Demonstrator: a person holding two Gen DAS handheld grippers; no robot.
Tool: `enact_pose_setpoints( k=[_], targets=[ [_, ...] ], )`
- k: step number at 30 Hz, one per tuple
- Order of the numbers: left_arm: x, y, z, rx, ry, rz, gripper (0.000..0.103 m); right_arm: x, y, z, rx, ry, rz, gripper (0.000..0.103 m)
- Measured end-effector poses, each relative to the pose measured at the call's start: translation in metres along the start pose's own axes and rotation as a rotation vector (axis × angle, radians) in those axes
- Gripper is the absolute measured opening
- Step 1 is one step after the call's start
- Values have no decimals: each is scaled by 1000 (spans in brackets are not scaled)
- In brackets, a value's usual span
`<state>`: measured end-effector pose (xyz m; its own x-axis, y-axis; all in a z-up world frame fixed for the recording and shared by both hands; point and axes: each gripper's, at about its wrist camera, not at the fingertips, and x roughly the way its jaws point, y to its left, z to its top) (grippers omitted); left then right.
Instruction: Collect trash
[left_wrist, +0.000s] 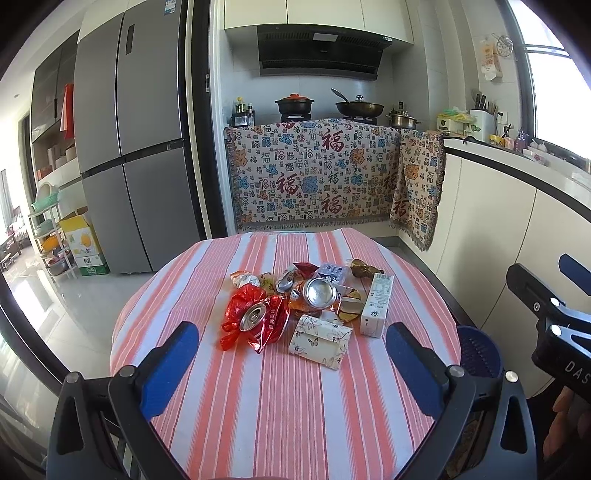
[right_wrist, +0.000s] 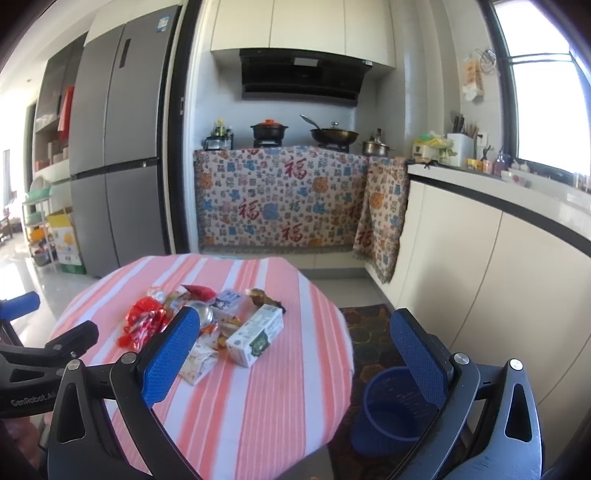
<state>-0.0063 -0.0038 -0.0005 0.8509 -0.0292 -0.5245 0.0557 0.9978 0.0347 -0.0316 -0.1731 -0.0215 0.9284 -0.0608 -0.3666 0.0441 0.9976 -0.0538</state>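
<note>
Left gripper (left_wrist: 291, 354) fingers apart, empty, above the striped counter (left_wrist: 258, 406). Trash pile (left_wrist: 306, 302) lies ahead, between the fingers: red wrapper, cans, white carton (left_wrist: 376, 304). Right gripper (right_wrist: 295, 354) fingers apart, empty; blue bin (right_wrist: 391, 406) on floor by its right finger.

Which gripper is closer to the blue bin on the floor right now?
Right. The right gripper hangs open almost over the blue bin beside the table. The left gripper is open over the table, facing the trash pile, with the bin off to its right.
</note>
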Motion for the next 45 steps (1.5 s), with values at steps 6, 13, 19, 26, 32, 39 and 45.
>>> enact_pose_setpoints(
  k=[6, 13, 19, 26, 32, 39, 45],
  targets=[
    [0, 0, 1, 1, 1, -1, 103, 0, 0, -1, -2, -5, -4, 103],
    [1, 0, 1, 1, 1, -1, 103, 0, 0, -1, -5, -7, -10, 103],
    [1, 0, 1, 1, 1, 0, 103, 0, -1, -2, -5, -8, -11, 103],
    [1, 0, 1, 0, 1, -1, 103, 0, -3, -2, -6, -8, -13, 103],
    [1, 0, 1, -1, 1, -1, 103, 0, -3, -2, -6, -8, -14, 103],
    [1, 0, 1, -1, 1, -1, 103, -1, -3, -3, -5, -8, -14, 103],
    [1, 0, 1, -2, 2, 0, 103, 0, -5, -3, -5, -10, -16, 103]
  ],
)
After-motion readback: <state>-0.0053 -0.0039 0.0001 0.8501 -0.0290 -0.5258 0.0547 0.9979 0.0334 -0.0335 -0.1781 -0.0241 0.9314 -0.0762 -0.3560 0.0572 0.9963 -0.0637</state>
